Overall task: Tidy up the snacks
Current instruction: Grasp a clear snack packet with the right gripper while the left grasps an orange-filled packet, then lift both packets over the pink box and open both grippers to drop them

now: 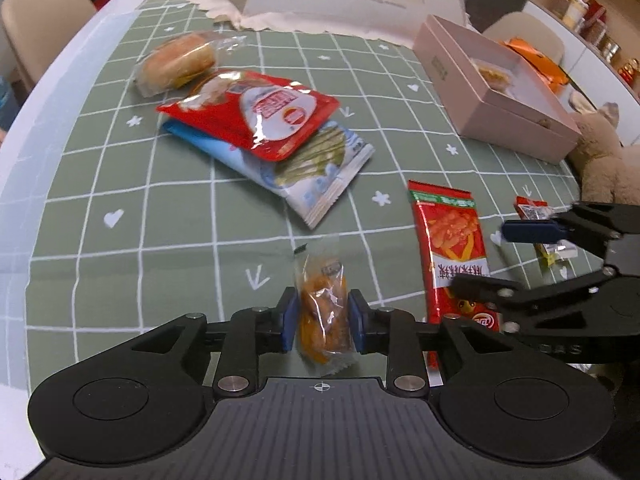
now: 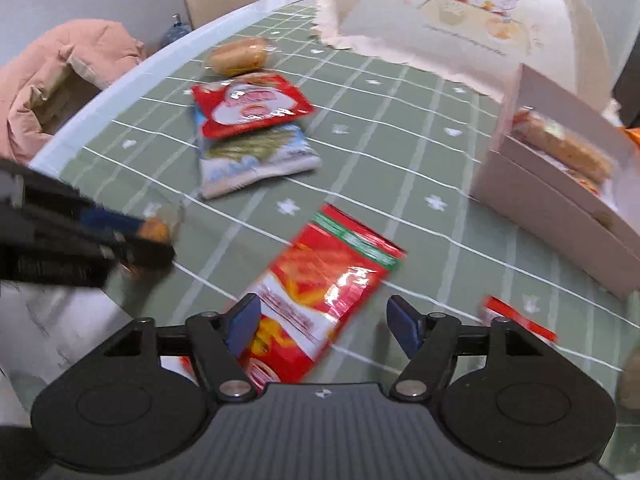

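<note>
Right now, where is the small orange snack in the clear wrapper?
The small orange snack sits between the left gripper's pads in the left wrist view, over the green checked tablecloth, left of the long red snack packet.

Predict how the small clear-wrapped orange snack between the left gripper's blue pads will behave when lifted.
The small clear-wrapped orange snack probably weighs little and should lift easily. Its glossy film may slip between the left gripper pads. The loose crimped wrapper ends will likely flop, and hard squeezing might crush the soft-looking contents.
</note>
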{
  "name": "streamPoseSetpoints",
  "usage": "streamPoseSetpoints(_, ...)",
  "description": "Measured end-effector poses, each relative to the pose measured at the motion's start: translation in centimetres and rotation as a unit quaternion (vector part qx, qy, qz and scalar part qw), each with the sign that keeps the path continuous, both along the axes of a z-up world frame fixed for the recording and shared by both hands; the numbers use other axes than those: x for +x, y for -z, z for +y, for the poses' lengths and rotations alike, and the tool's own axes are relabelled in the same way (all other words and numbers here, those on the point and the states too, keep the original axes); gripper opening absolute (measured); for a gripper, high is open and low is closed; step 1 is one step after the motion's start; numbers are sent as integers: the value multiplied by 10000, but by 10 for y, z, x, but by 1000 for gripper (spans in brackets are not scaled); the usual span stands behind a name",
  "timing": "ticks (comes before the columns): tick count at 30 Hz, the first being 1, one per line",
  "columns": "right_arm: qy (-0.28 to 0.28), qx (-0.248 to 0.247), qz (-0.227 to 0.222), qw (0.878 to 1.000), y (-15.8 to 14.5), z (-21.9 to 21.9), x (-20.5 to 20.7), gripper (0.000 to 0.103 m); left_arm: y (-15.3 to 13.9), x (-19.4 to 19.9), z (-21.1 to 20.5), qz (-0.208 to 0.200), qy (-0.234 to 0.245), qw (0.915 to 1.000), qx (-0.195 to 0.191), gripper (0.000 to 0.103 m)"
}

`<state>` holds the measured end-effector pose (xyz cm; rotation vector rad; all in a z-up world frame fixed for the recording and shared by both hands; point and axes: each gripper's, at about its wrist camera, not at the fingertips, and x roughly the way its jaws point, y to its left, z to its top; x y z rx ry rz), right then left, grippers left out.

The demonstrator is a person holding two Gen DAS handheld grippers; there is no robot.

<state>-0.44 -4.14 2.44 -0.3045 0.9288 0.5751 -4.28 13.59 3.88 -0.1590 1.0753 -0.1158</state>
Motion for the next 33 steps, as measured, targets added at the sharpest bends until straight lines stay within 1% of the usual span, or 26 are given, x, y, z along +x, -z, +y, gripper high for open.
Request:
streamPoseSetpoints(5,370,-139,-415,9984,-10,-40,-10,72,1,2,-13,78,316,9995,44,31)
streamPoseSetpoints(7,601,-155,-586,9963,-15,-58,-14,72,1,0,-19,101,475,9988,31,32)
streamPoseSetpoints(9,879,-168,-641,9939,-17,-73,-10,72,1,-4,-26,114,582,9982,10,32)
streamPoseSetpoints(13,1440,-230,-463,9882,-8,-95,7,72,1,-9,-33,145,720,9973,27,32)
streamPoseSetpoints(16,1750,-37,-223,9843,-2,-108,18,72,0,-11,-35,246,783,9966,18,32)
streamPoseSetpoints(18,1861,133,-51,9824,2,-113,24,72,0,-10,-33,326,836,9960,-22,32)
streamPoseSetpoints(20,1874,224,47,9820,4,-115,27,72,-2,-11,-31,338,783,9963,-78,32)
streamPoseSetpoints(24,1839,243,138,9825,8,-114,31,72,-10,-17,-33,271,810,9963,-19,32)
streamPoseSetpoints(27,1885,263,154,9816,9,-115,27,72,-6,-18,-41,313,889,9954,186,32)
streamPoseSetpoints(29,1865,223,78,9822,8,-116,23,72,0,-18,-45,278,877,9951,348,32)
streamPoseSetpoints(31,1758,164,-26,9843,4,-115,18,72,0,-17,-47,114,878,9947,520,35)
streamPoseSetpoints(32,1684,125,-85,9856,3,-114,15,72,0,-17,-47,32,826,9943,676,36)
streamPoseSetpoints(33,1605,63,-172,9869,2,-112,13,72,-1,-16,-45,-40,748,9940,794,35)
